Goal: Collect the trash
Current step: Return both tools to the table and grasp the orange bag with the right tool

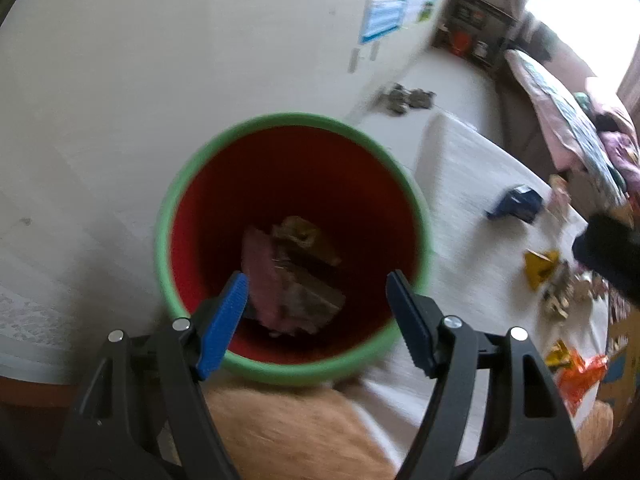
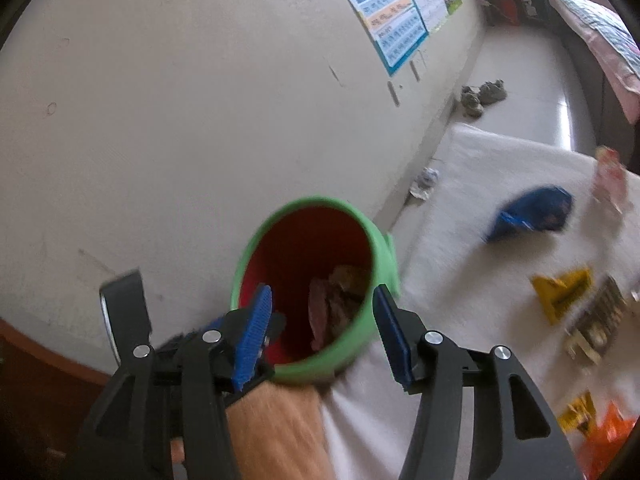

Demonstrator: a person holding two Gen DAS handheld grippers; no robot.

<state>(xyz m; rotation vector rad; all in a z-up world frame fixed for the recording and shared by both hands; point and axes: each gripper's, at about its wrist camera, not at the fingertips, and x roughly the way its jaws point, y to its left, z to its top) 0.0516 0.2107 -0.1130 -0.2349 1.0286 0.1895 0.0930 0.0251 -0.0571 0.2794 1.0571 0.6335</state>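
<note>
A bin with a green rim (image 1: 292, 118) (image 2: 320, 202) and red inside stands by the wall, at the edge of a white cloth (image 1: 460, 184) (image 2: 480, 168). Pink and brown wrappers (image 1: 296, 272) (image 2: 332, 308) lie at its bottom. My left gripper (image 1: 316, 284) hangs open over the bin's mouth with nothing between its blue pads. My right gripper (image 2: 322, 294) is open and empty too, over the bin's near rim. On the cloth lie a blue wrapper (image 1: 516, 204) (image 2: 528, 212), a yellow one (image 1: 540, 266) (image 2: 564, 292) and an orange one (image 1: 580, 376) (image 2: 616, 428).
The pale wall with posters (image 2: 400, 12) runs close behind the bin. A pair of shoes (image 2: 482, 96) and a crumpled scrap (image 2: 426, 182) lie on the floor by the wall. A tan furry surface (image 1: 280, 432) is below the grippers. More small packets (image 2: 596, 328) lie on the cloth.
</note>
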